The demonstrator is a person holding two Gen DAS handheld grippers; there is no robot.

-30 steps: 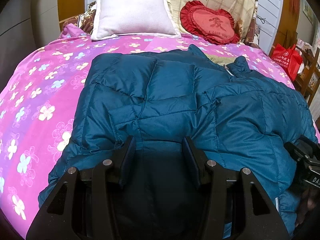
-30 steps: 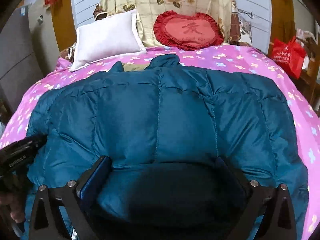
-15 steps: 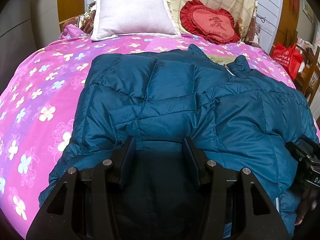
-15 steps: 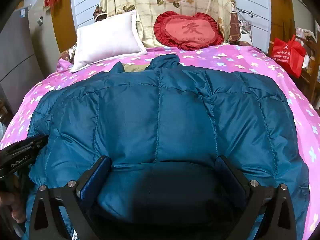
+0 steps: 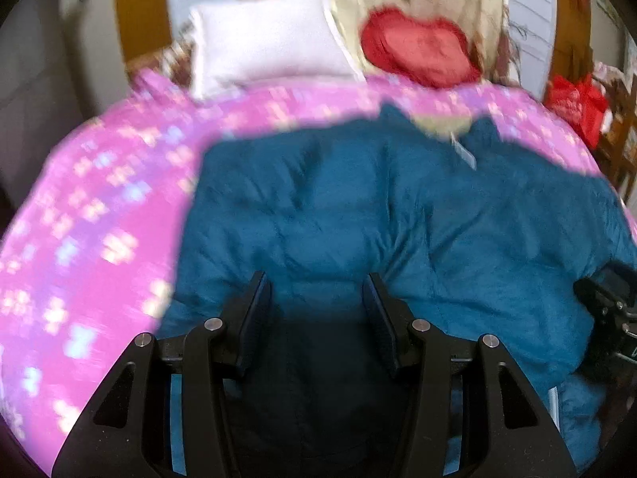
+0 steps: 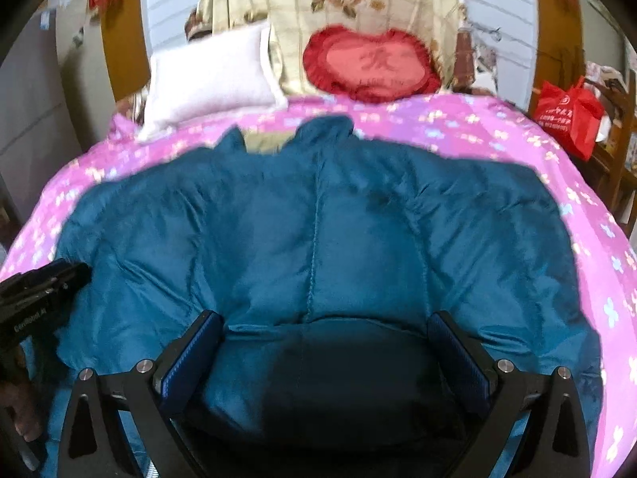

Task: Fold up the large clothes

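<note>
A dark teal quilted puffer jacket [image 5: 358, 207] lies flat on the bed, collar towards the pillows and hem nearest me. My left gripper [image 5: 314, 290] sits at the hem on the jacket's left half, jaws part-way closed, with dark fabric packed between the pads and creases running to them. My right gripper [image 6: 324, 326] holds the hem further right, its jaws wide, and a thick fold of the jacket [image 6: 318, 239] bulges from pad to pad. Each view shows the other gripper at its edge: the right gripper [image 5: 609, 310] and the left gripper [image 6: 36, 294].
A pink flowered bedcover [image 5: 99, 239] lies under the jacket. A white pillow [image 5: 262, 40] and a red heart cushion [image 5: 418, 51] lean at the head against a floral cloth [image 6: 338, 8]. A red bag [image 6: 569, 115] and wooden furniture stand to the right of the bed.
Both views have gone blurred and the left view has tipped slightly, so the bed sits a little lower in it. The jacket and both pairs of jaws stand as before.
</note>
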